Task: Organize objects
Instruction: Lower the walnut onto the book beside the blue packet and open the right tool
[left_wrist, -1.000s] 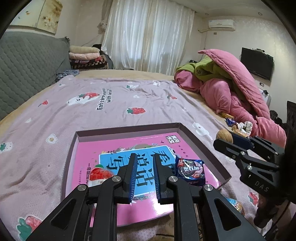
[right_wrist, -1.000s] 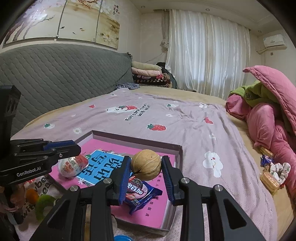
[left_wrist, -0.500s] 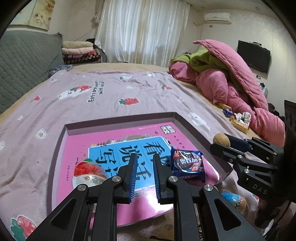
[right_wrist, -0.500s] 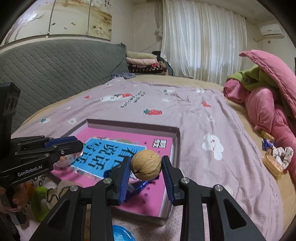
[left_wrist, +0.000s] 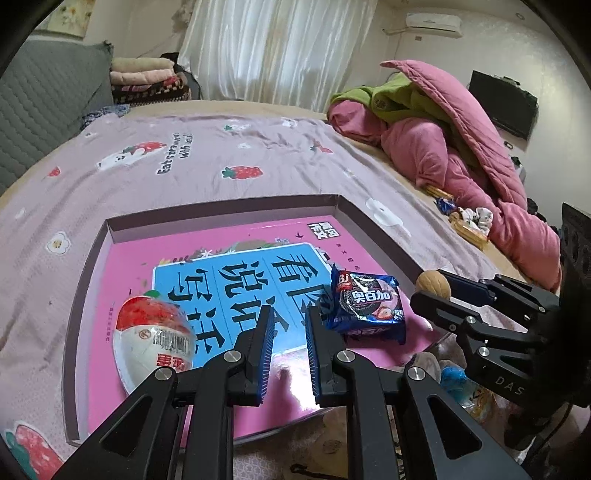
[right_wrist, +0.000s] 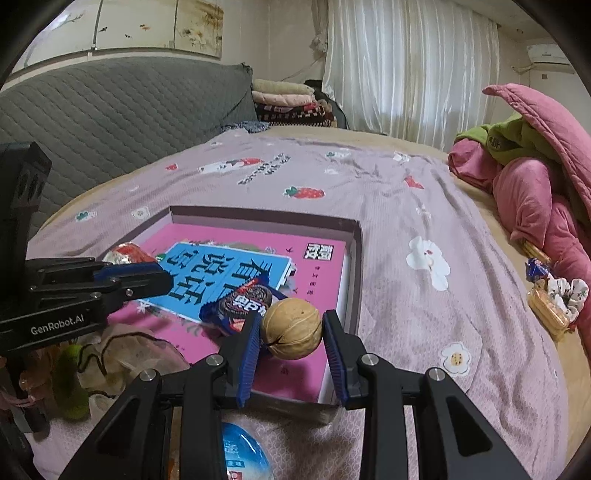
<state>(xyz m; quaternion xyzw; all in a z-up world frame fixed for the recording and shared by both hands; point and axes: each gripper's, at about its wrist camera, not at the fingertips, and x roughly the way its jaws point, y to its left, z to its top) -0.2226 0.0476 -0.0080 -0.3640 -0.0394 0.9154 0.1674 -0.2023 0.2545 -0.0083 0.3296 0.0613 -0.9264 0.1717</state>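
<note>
**Walnut poised over gift-box tray**

The right gripper (right_wrist: 291, 332) clamps a round tan walnut (right_wrist: 291, 328) above the near right corner of the shallow mauve cardboard tray (right_wrist: 258, 214). Inside the tray lie a glossy pink book (left_wrist: 221, 243), a blue "奥百加" biscuit packet (left_wrist: 365, 306) and a foil-wrapped egg-shaped sweet (left_wrist: 155, 339). The left gripper (left_wrist: 288, 317), nearly closed and empty, hangs over the tray's near edge; its housing reads "GenRobot.AI".

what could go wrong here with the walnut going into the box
The walnut is round and held only at its two sides by the right gripper, so it may slip out early. Once released it could roll across the slick book in the box or knock the cookie pack right beside it. The left gripper, shut and empty, hovers over the same box near the egg-shaped snack, so the two could bump.
</note>
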